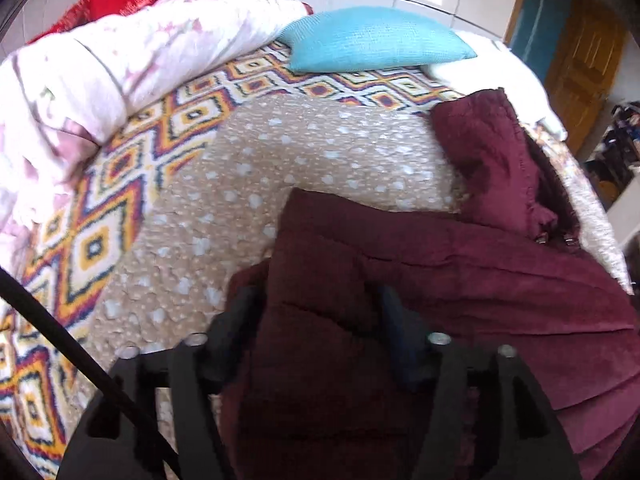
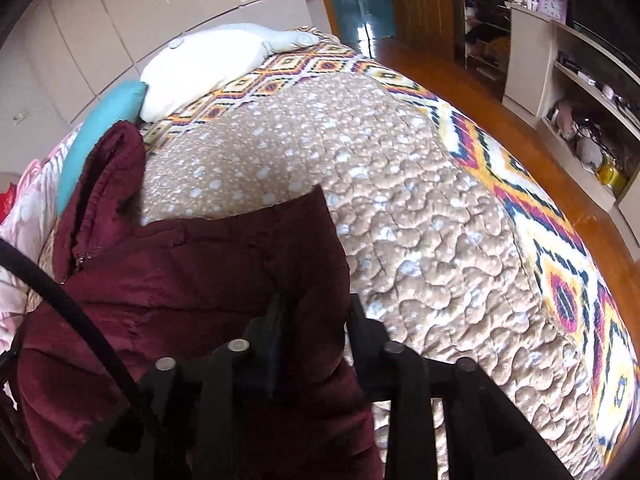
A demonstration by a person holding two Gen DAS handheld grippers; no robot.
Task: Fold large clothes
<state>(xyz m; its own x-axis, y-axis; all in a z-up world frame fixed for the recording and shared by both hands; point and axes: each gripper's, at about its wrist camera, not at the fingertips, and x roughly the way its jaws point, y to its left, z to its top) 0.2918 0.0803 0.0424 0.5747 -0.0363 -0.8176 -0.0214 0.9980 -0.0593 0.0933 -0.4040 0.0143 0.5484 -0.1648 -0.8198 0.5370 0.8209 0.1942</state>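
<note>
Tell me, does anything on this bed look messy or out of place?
Mostly the pink floral comforter, bunched in a heap along the bed's edge instead of spread flat. The maroon jacket lies rumpled on the tan spotted quilt, its hood flopped to one side. Nothing looks torn or spilled.

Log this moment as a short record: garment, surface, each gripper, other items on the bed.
garment: maroon padded coat, lying partly spread on the bed, hood toward the pillows
surface: beige spotted quilt over a diamond-patterned blanket
left gripper: jaws either side of a coat fold; grip unclear
right gripper: jaws astride the coat's edge; grip unclear
other items: teal cushion, white pillow, pink floral duvet
fold progress: not yet folded flat
</note>
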